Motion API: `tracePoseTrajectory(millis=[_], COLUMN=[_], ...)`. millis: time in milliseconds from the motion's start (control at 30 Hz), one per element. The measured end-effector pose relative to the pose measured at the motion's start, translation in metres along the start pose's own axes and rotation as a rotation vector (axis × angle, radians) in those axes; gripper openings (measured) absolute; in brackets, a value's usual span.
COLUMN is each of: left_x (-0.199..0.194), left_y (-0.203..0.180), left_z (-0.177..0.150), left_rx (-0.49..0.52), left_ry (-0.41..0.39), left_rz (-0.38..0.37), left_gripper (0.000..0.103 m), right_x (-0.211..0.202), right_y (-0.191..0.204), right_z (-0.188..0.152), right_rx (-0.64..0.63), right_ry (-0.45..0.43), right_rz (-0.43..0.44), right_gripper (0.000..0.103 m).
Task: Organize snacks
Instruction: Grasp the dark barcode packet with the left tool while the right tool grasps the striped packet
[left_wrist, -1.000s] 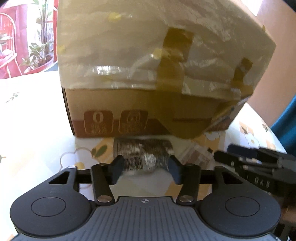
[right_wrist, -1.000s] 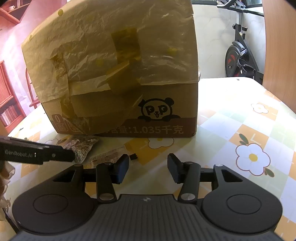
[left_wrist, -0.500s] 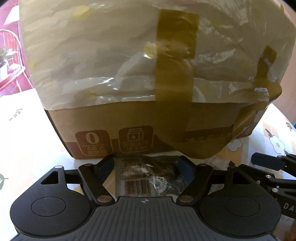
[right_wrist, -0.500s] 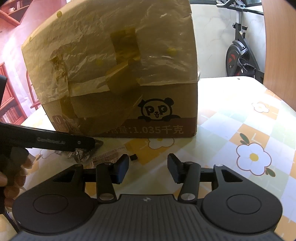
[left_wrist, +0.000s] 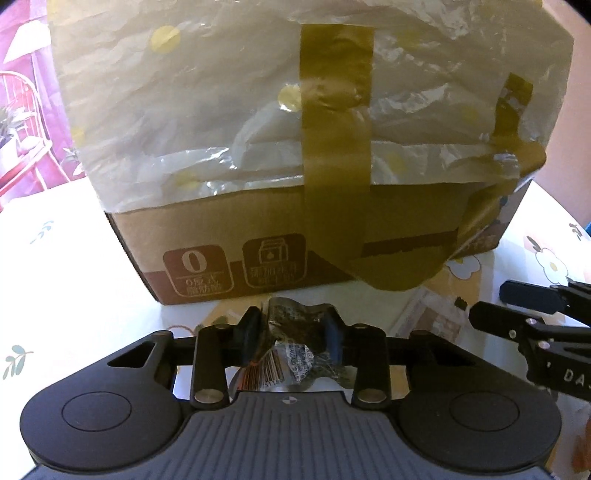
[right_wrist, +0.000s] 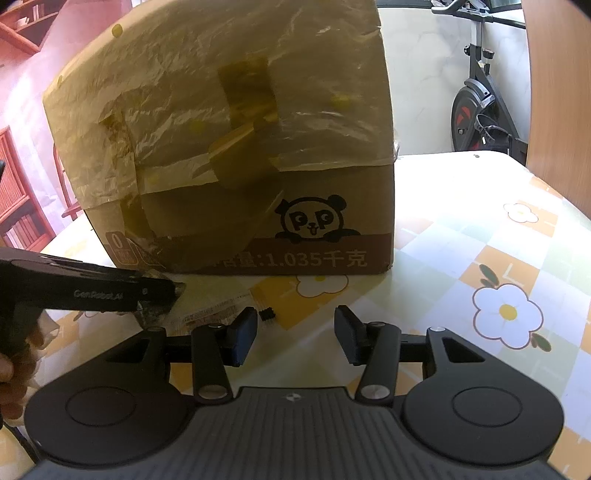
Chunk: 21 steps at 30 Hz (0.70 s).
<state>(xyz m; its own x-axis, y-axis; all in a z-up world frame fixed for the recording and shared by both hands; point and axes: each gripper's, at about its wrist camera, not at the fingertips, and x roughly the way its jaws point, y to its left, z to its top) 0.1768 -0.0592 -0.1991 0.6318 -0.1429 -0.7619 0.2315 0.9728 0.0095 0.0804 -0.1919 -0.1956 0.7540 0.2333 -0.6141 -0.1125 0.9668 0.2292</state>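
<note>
A crinkled silver and dark snack packet with a barcode lies on the table just in front of the cardboard box. My left gripper is closing its jaws on the packet; the pads press its sides and it has buckled between them. From the right wrist view, the left gripper reaches in from the left over the packet at the box's near corner. My right gripper stands open above the floral tablecloth with nothing between its fingers. It also shows at the right edge of the left wrist view.
Plastic film and brown tape cover the tall box. A paper slip and a small black bit lie on the table in front of it. An exercise bike stands behind. A hand holds the left gripper.
The left gripper moved forward over the packet, spread wide around it, then closed, crumpling it. The right gripper has not moved.
</note>
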Motion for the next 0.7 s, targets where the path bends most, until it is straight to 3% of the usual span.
tracePoseTrajectory(millis=[200, 400, 700], left_x=[-0.017, -0.037, -0.042], left_y=[0.01, 0.029, 0.034], left_z=[-0.021, -0.044, -0.051], left_rx=[0.008, -0.045, -0.086], left_ry=[-0.003, -0.011, -0.027], left_rz=[-0.033, -0.072, -0.1], left_gripper=[0.039, 0.039, 0.039], right_x=[0.0, 0.007, 0.03], right_y=[0.002, 0.017, 0.046], right_z=[0.001, 0.01, 0.021], right_rx=[-0.002, -0.058, -0.15], right_ry=[0.013, 0.055, 0.072], right_rz=[0.006, 0.031, 0.053], right_gripper=[0.051, 0.051, 0.07])
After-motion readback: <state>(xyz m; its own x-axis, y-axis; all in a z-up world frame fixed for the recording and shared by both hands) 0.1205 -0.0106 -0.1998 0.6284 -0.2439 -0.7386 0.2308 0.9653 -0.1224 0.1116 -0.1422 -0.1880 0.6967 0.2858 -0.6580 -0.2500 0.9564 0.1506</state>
